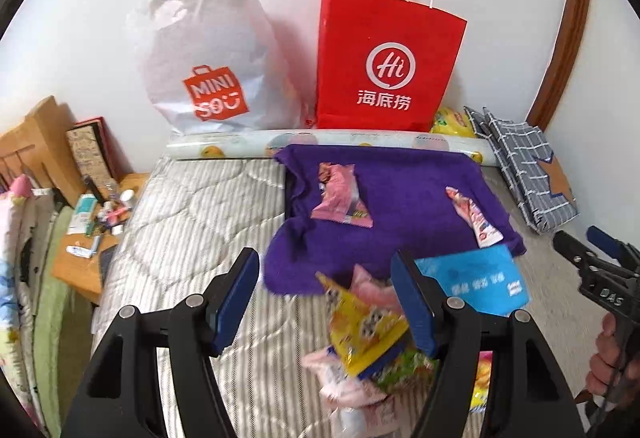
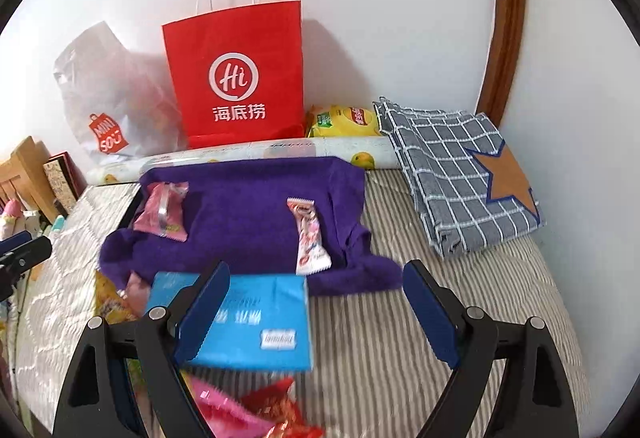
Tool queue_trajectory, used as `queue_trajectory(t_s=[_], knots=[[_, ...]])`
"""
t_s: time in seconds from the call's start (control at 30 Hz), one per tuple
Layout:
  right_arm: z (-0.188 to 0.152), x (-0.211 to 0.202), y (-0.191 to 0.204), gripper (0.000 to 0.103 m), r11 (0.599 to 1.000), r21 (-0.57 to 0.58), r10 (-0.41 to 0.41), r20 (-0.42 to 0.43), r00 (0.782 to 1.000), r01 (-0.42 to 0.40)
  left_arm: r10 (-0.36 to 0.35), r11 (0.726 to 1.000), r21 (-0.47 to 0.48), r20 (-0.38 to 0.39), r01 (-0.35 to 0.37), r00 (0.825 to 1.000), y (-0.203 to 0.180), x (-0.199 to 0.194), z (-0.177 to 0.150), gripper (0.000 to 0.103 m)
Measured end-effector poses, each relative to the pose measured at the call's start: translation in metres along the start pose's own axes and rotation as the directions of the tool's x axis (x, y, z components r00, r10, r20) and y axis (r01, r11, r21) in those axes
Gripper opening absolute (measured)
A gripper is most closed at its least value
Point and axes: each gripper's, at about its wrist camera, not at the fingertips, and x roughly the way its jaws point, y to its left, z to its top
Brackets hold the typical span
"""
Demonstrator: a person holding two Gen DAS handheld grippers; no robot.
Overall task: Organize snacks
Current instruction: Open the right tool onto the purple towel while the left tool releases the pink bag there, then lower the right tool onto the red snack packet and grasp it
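A purple towel lies on the striped bed. A pink snack packet and a white-and-pink bar packet rest on it. A blue box sits at the towel's near edge. My left gripper hangs open above a heap of snacks, and a yellow packet lies by its right finger only. My right gripper stands wide open over the bed with nothing between its fingers; the blue box lies behind its left finger. Red packets lie below it.
A red paper bag and a white plastic shopping bag lean on the wall behind a patterned roll. A yellow chip bag and folded checked cloth are at right. A cluttered bedside table stands left.
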Motion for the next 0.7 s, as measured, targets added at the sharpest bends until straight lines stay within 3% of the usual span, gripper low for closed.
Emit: queue_trajectory(t_s=[0.1, 0.33, 0.5, 0.7], knots=[[-0.011, -0.009, -0.002, 0.088, 0.999, 0.032, 0.042, -0.047, 0.998, -0.041, -0.006, 1.000, 0.005, 0.003, 0.006, 1.000, 0.001, -0.012, -0.009, 0.068], [-0.041, -0.023, -0.004, 0.088, 0.991, 0.076, 0.113, -0.065, 0.992, -0.108, -0.050, 0.999, -0.003, -0.007, 0.050, 0.999, 0.003, -0.030, -0.027, 0.068], [-0.063, -0.020, 0.001, 0.081, 0.988, 0.079, 0.140, -0.098, 0.985, -0.132, -0.048, 0.999, -0.021, -0.025, 0.047, 0.999, 0.007, -0.031, -0.038, 0.068], [-0.083, -0.004, 0.002, 0.058, 0.995, 0.027, 0.096, -0.151, 0.984, -0.093, -0.054, 0.997, -0.064, -0.038, 0.052, 0.998, 0.020, -0.029, -0.044, 0.068]])
